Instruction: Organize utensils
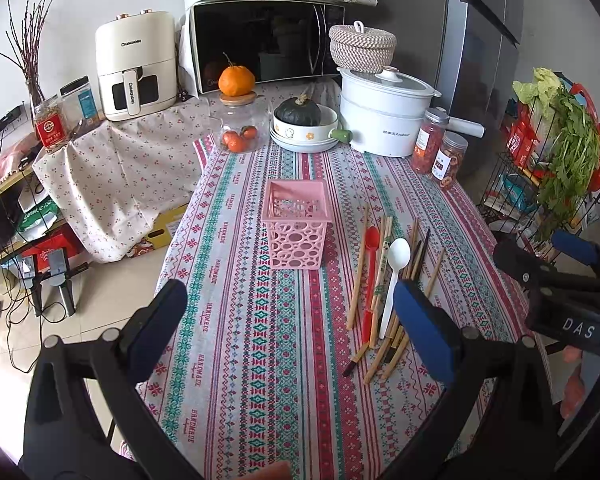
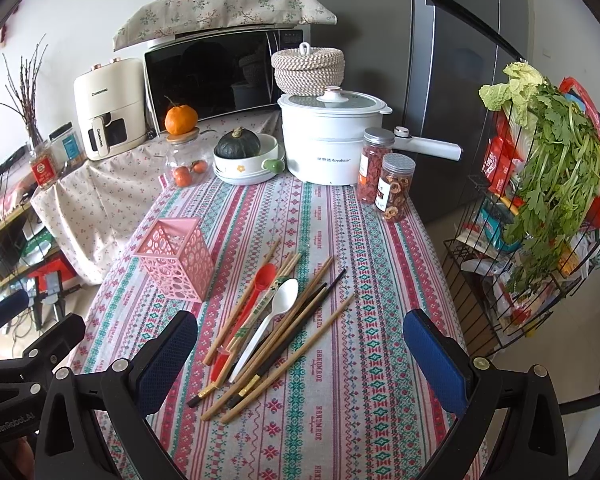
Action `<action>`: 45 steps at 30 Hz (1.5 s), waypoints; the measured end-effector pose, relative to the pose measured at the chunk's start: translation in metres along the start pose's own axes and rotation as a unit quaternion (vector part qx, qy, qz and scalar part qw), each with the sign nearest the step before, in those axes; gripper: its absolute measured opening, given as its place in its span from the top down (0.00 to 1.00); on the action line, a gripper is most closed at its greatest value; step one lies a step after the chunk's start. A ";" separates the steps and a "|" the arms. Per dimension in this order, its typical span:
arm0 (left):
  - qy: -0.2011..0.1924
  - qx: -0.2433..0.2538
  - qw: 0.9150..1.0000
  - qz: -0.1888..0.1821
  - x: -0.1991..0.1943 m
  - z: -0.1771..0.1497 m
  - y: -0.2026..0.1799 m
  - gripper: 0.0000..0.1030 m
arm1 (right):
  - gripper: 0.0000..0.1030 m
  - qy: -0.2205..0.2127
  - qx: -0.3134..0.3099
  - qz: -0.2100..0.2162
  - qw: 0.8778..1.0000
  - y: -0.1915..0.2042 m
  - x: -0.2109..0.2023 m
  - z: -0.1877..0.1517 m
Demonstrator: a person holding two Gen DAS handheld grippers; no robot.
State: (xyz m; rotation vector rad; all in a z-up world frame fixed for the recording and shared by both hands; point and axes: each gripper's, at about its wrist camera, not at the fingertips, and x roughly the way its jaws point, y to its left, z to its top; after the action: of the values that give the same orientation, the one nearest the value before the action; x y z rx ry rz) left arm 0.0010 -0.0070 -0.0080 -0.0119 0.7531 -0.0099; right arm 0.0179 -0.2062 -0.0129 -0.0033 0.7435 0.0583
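A pink perforated holder (image 1: 296,228) (image 2: 177,262) stands upright and empty on the patterned tablecloth. To its right lies a loose pile of several wooden chopsticks (image 1: 380,280) (image 2: 296,320), a red spoon (image 1: 370,276) (image 2: 256,292) and a white spoon (image 1: 394,280) (image 2: 272,312). My left gripper (image 1: 290,332) is open and empty, held above the table's near part, left of the pile. My right gripper (image 2: 300,360) is open and empty, just short of the pile's near ends. The right gripper also shows at the right edge of the left wrist view (image 1: 560,276).
At the table's far end stand a white electric pot (image 2: 328,140), two snack jars (image 2: 384,176), stacked bowls holding a squash (image 2: 244,160) and a glass jar with an orange on top (image 2: 184,152). A wire rack with greens (image 2: 540,208) stands right of the table.
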 end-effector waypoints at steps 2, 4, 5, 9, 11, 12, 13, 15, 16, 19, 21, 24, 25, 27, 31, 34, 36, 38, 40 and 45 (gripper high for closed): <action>0.000 0.000 1.000 0.000 0.000 0.000 0.000 0.01 | 0.00 0.000 0.000 0.001 1.000 0.000 0.000 0.000; 0.000 0.000 1.000 0.000 0.000 0.000 -0.001 0.01 | 0.00 0.000 0.000 0.000 1.000 0.000 0.000 0.000; 0.000 0.000 1.000 0.000 0.001 0.000 -0.001 0.01 | 0.00 0.000 0.000 0.001 1.000 -0.001 0.000 0.000; 0.000 0.000 1.000 -0.001 0.000 0.000 -0.001 0.01 | 0.00 0.000 0.000 0.001 1.000 0.000 0.000 0.000; 0.000 0.000 1.000 -0.001 0.000 0.000 0.000 0.01 | 0.00 0.000 0.000 0.001 1.000 0.000 0.000 0.000; 0.000 0.000 1.000 -0.001 0.000 0.000 -0.001 0.01 | 0.00 0.000 0.001 0.001 1.000 0.000 0.000 0.000; 0.000 0.000 1.000 0.000 0.000 0.000 -0.001 0.01 | 0.00 0.000 0.001 0.001 1.000 0.000 0.000 0.000; 0.000 0.000 1.000 0.000 0.000 0.000 -0.001 0.01 | 0.00 0.000 0.000 0.000 1.000 0.000 0.000 0.000; 0.000 0.000 1.000 0.000 0.000 0.000 0.000 0.01 | 0.00 0.000 0.000 0.001 1.000 0.000 0.001 0.000; 0.000 0.000 1.000 0.000 0.000 0.000 0.000 0.01 | 0.00 0.000 0.000 0.001 1.000 0.001 0.000 0.000; 0.000 0.000 1.000 0.000 0.000 0.000 0.000 0.01 | 0.00 0.000 0.000 0.001 1.000 0.000 0.001 0.000; 0.000 0.000 1.000 0.000 0.000 0.000 0.000 0.01 | 0.00 0.001 0.001 0.001 1.000 0.000 0.001 0.000; 0.000 0.000 1.000 0.000 0.000 0.000 0.000 0.01 | 0.00 0.001 0.001 0.001 1.000 0.000 0.001 0.000; 0.000 0.001 1.000 0.001 0.000 -0.001 -0.001 0.01 | 0.00 0.001 0.001 0.001 1.000 0.000 0.001 0.000; -0.006 0.007 1.000 0.006 0.002 0.000 -0.002 0.01 | 0.00 0.003 0.000 0.004 1.000 0.000 0.001 0.001; -0.004 0.020 1.000 -0.005 0.009 0.005 -0.002 0.01 | 0.00 0.014 -0.005 0.006 1.000 0.000 0.010 -0.002; 0.006 0.035 0.999 -0.019 0.017 0.009 -0.005 0.01 | 0.00 0.030 -0.006 0.002 1.000 -0.002 0.017 0.001; 0.022 0.055 0.998 -0.028 0.025 0.015 -0.009 0.01 | 0.00 0.041 0.002 0.002 0.999 -0.008 0.023 0.007; 0.039 0.057 0.997 -0.042 0.033 0.022 -0.011 0.01 | 0.00 0.051 0.012 0.008 0.999 -0.014 0.026 0.014; 0.090 0.046 0.991 -0.088 0.051 0.041 -0.020 0.01 | 0.00 0.097 0.034 0.008 0.995 -0.031 0.048 0.040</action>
State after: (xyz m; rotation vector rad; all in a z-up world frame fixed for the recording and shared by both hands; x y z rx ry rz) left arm 0.0658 -0.0273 -0.0126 0.0112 0.9299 -0.2170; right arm 0.0819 -0.2335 -0.0169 0.0625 0.9400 0.0479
